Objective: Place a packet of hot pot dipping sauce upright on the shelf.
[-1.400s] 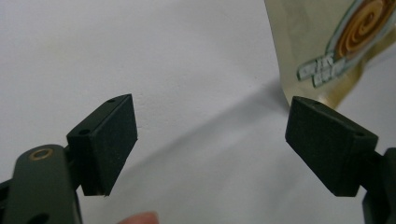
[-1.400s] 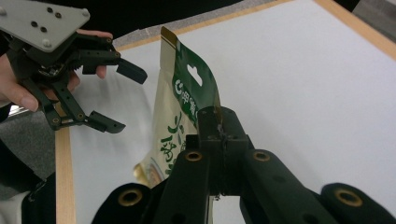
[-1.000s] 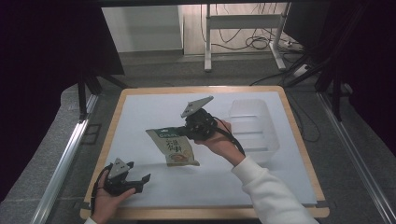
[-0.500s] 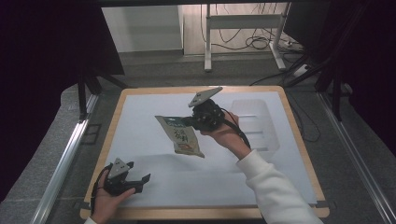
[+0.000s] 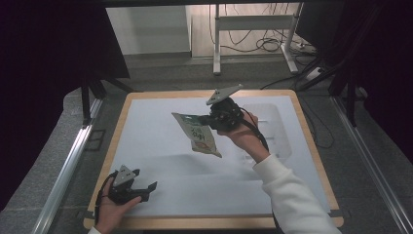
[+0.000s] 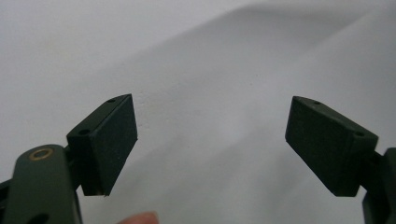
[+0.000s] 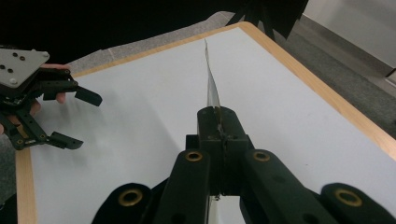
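A flat snack packet (image 5: 197, 135), green and beige with print, hangs in the air above the middle of the white table (image 5: 160, 122). My right gripper (image 5: 210, 120) is shut on its right edge and holds it clear of the surface. In the right gripper view the packet (image 7: 211, 88) shows edge-on, a thin strip standing up from the closed jaws of the right gripper (image 7: 218, 122). My left gripper (image 5: 146, 190) rests in the person's hand near the front left corner, open and empty. In its own view the left gripper (image 6: 211, 140) has its two black pads wide apart over bare white table.
A clear plastic container (image 5: 270, 129) stands on the right part of the table, behind the right hand. A wooden rim (image 5: 311, 146) frames the white top. Metal rails run along both sides on the floor. A desk frame and cables lie beyond the far edge.
The right gripper has lifted the packet off the table and carried it up and to the right, toward the container. The left gripper has stayed put.
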`<act>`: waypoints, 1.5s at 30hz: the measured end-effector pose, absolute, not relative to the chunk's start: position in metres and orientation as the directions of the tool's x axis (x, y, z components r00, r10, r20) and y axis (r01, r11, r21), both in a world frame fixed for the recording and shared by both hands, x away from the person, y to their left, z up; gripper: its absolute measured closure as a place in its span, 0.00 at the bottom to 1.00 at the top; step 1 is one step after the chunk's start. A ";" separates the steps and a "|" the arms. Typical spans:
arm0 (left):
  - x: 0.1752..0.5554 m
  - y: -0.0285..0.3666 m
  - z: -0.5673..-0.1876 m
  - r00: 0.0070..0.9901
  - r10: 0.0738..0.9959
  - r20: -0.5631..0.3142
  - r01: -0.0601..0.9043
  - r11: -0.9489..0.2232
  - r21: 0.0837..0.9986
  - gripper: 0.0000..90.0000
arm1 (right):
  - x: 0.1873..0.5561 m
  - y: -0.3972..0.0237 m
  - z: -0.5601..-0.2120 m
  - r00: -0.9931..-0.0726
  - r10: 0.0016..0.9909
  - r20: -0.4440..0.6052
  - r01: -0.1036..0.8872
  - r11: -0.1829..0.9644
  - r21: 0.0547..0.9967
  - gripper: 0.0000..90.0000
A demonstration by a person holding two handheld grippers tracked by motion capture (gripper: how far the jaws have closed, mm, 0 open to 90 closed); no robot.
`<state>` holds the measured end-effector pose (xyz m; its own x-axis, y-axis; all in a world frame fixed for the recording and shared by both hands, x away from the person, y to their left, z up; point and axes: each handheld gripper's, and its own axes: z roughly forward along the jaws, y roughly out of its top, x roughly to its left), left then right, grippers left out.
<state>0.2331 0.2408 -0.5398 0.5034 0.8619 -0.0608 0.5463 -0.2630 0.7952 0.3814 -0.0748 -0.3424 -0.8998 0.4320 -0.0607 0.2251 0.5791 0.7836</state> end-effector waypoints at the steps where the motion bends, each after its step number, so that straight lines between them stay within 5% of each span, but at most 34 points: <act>1: 0.233 0.241 -0.540 0.503 0.862 -0.061 0.547 -0.263 0.795 0.19 | 0.382 -0.077 -0.342 -0.899 0.434 -0.062 0.225 0.578 0.784 1.00; 45: 0.234 0.239 -0.541 0.506 0.860 -0.062 0.550 -0.266 0.792 0.19 | 0.412 -0.134 -0.296 -0.844 0.530 -0.082 0.240 0.510 0.826 1.00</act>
